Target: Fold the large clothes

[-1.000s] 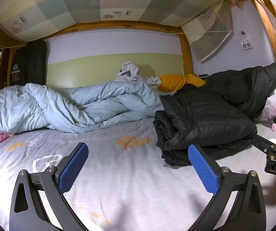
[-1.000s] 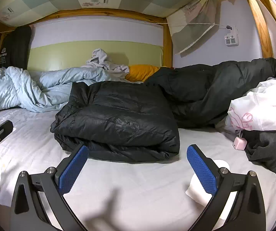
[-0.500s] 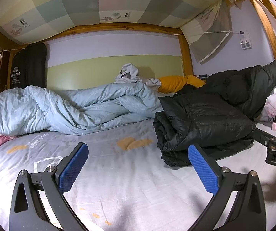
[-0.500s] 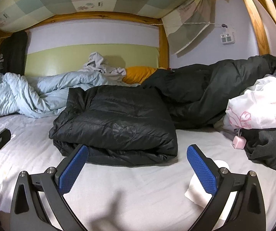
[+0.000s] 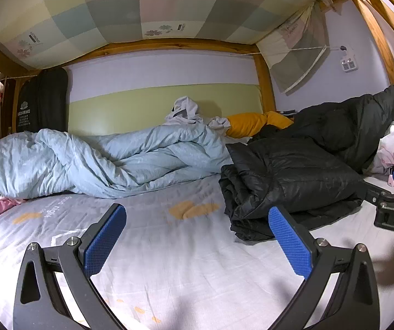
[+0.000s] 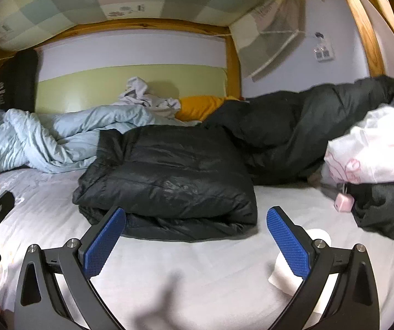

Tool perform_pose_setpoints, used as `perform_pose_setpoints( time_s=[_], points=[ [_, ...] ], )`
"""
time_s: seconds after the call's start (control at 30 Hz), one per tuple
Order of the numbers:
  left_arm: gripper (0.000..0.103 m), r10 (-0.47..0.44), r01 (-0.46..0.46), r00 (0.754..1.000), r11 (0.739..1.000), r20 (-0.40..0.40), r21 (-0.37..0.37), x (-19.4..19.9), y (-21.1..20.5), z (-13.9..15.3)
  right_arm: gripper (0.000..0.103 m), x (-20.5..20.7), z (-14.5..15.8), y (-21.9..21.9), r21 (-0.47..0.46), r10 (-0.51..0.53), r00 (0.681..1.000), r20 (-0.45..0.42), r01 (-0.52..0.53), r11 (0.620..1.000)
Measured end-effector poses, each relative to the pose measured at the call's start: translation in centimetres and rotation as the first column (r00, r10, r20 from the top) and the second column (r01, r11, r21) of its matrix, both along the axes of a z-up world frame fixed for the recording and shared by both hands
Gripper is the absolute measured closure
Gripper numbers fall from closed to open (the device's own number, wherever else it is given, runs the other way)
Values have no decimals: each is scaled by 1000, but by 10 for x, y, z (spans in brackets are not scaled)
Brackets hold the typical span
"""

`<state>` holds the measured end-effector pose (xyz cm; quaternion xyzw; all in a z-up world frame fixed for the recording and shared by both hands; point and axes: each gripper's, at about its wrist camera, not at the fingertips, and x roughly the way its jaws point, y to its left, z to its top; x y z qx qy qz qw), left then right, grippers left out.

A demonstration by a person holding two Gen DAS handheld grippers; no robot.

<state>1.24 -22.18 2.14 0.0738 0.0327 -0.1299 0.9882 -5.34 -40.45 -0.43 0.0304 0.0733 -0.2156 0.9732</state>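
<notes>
Black puffer jacket [image 6: 169, 181] lies folded into a thick, roughly square bundle on the white bed sheet [image 6: 197, 275], near the middle of the bed. In the right wrist view it sits just beyond the jaws, at about 12 o'clock; in the left wrist view it lies toward 2 o'clock. Its layers are stacked and its near edge looks fairly even, so this piece appears finished or nearly so.

Behind it, at 1 to 2 o'clock in the right view, a second dark coat [image 6: 293, 121] sprawls unfolded against the wall; it probably remains to be done. A rumpled light blue quilt [image 5: 100, 159] stretches across the far side of the bed at 10 to 11 o'clock, also unfolded. A white bag with pink print [image 6: 373, 145] rests at 3 o'clock.

Left gripper [image 5: 197, 240] hovers over bare sheet, its jaws spread wide, holding and touching nothing. Right gripper [image 6: 195, 240] likewise has its jaws spread wide and empty, just short of the jacket's near edge; whether the left blue pad grazes the fabric cannot be told.
</notes>
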Motion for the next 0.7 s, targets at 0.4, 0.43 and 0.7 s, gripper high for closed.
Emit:
perform_pose_setpoints(
  time_s=[0.4,0.43,0.7],
  points=[
    [0,4,-4,1000,1000,1,3,1,-2,0,0,3,-2,-8,29,-11,1000,-9,12,1000],
    [0,4,-4,1000,1000,0,2,2,-2,0,0,3,-2,-7,26,-11,1000,-9,11,1000],
    [0,1,-1,1000,1000,-10,4,4,-3,-2,0,2,-2,-5,19,-10,1000,-9,10,1000]
  ],
)
